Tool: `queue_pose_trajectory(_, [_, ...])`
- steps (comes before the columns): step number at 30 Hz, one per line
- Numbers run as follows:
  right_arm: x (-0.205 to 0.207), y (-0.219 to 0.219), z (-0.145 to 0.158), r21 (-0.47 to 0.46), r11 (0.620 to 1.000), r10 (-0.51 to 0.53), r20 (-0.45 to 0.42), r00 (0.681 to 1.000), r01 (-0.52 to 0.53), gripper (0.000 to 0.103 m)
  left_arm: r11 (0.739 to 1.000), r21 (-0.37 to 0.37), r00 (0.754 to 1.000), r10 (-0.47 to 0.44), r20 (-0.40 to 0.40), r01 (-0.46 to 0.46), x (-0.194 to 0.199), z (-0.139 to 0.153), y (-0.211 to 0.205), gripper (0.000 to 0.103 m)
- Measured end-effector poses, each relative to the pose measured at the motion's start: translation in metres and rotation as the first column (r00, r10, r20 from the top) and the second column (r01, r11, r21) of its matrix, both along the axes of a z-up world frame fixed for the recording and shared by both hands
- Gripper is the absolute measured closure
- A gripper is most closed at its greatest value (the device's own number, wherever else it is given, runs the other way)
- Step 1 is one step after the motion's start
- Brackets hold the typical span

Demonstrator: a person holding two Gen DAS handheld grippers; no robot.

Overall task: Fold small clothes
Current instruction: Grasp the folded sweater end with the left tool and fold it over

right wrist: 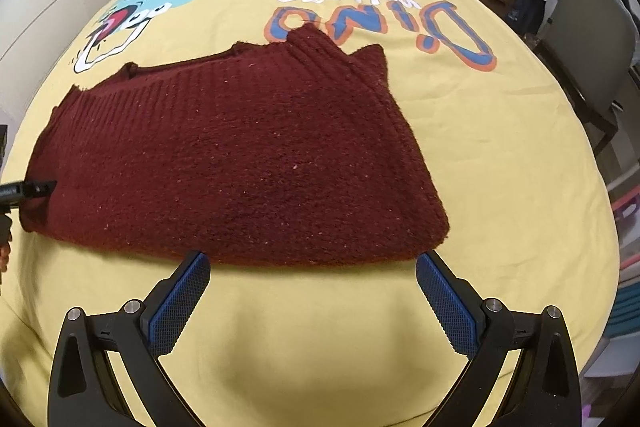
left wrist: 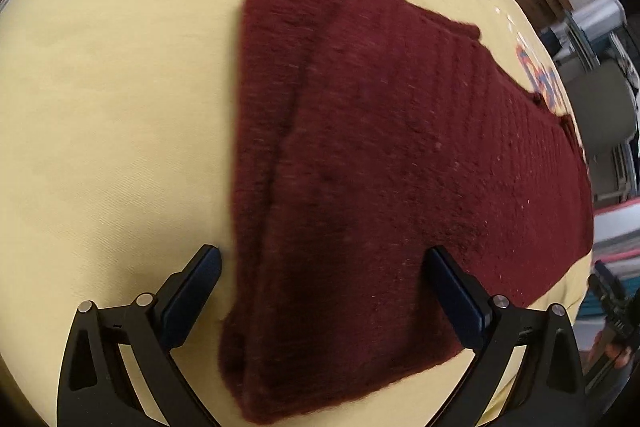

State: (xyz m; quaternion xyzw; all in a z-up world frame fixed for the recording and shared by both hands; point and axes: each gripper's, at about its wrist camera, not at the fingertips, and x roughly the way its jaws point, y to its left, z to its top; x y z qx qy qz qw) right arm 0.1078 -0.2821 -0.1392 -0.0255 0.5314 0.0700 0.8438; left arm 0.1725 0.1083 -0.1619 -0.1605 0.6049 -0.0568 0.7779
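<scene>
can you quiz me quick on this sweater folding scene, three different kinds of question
1. True or false: the right gripper is shut on the maroon knit sweater.
2. What does the sweater lie on? A) a bare wooden table B) a yellow dinosaur-print bedspread C) a grey chair
3. Fill in: the left gripper has its jaws ____ over one end of the sweater.

Key
1. False: its jaws are open, just short of the near edge.
2. B
3. open
</scene>
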Motion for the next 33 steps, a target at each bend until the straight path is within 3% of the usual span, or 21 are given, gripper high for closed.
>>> queue_pose_trajectory(1, [-0.001,-0.001,0.001,0.001,1.000,-0.001,0.002,1.000,0.001,0.000,1.000,0.009,1.000,-0.020,0.005,0.020,0.001,0.002,-0.004,0.008])
queue_pose_trajectory(3, [-0.002,-0.003,0.001,0.005,1.000,-0.003,0.005,1.000,0.003,0.000,0.999,-0.010,0.999,-0.039,0.015,0.039,0.002,0.005,-0.008,0.035])
queue_pose_trajectory(5, [-0.003,-0.005,0.003,0.015,1.000,-0.008,0.007,1.000,0.008,0.000,0.999,-0.023,0.999,-0.044,0.008,0.045,0.002,0.006,-0.010,0.044])
queue_pose_trajectory(8, [-0.004,-0.010,0.005,0.026,1.000,-0.010,0.013,1.000,0.010,0.000,0.996,-0.076,0.999,-0.040,-0.001,0.040,0.003,0.009,-0.009,0.068])
queue_pose_trajectory(10, [-0.005,-0.014,0.008,0.029,1.000,-0.012,0.019,1.000,0.012,0.000,0.996,-0.081,0.999,-0.039,0.005,0.039,0.001,0.018,-0.010,0.070])
queue_pose_trajectory(13, [-0.005,-0.024,0.015,0.042,0.999,-0.029,0.028,0.999,0.028,0.000,0.998,-0.028,0.998,-0.059,0.026,0.059,-0.004,0.038,-0.023,0.071])
queue_pose_trajectory(21, [-0.002,-0.055,0.034,0.096,0.993,-0.076,0.055,0.996,0.070,0.000,0.995,-0.055,0.992,-0.083,0.091,0.089,0.008,0.096,-0.073,0.073])
queue_pose_trajectory(27, [-0.002,-0.086,0.049,0.136,0.985,-0.120,0.087,0.989,0.108,0.000,0.984,-0.025,0.977,-0.169,0.131,0.174,0.037,0.133,-0.158,0.074])
queue_pose_trajectory(33, [0.002,-0.115,0.059,0.144,0.980,-0.154,0.106,0.982,0.139,0.000,0.962,0.019,0.954,-0.271,0.131,0.271,0.063,0.131,-0.236,0.075])
